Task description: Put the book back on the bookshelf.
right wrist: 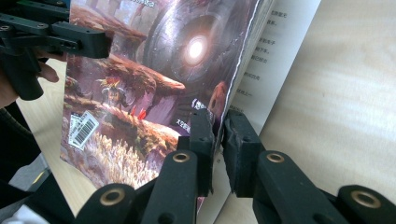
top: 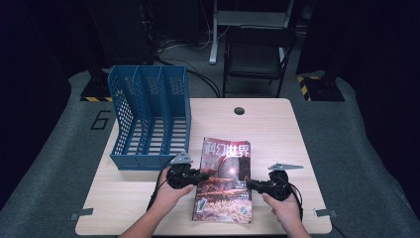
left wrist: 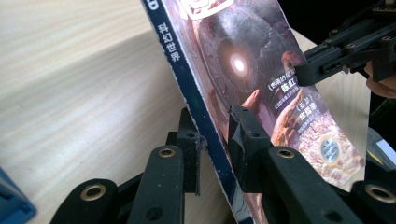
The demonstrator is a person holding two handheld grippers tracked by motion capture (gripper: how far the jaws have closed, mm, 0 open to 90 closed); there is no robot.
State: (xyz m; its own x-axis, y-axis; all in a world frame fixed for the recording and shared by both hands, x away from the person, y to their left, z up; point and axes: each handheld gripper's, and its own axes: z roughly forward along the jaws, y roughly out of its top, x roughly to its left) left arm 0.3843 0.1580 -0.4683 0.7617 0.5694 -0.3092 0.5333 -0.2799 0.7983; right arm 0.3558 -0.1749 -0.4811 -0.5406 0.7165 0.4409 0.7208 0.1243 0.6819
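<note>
On wood table (top: 277, 124), magazine (top: 225, 178), L gripper (top: 202, 176) clamped on spine, R gripper (top: 250, 185) clamped on opp. edge.

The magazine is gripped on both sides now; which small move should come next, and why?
Probably lift it a little higher, then carry it toward the blue file rack. The left tool clamps the spine edge of the magazine, the right tool clamps the page edge, and the rack's slots stand free.

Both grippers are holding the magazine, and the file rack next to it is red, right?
Not quite. Both grippers do hold the magazine, but the file rack is blue, not red. The high view shows it standing left of the magazine.
</note>
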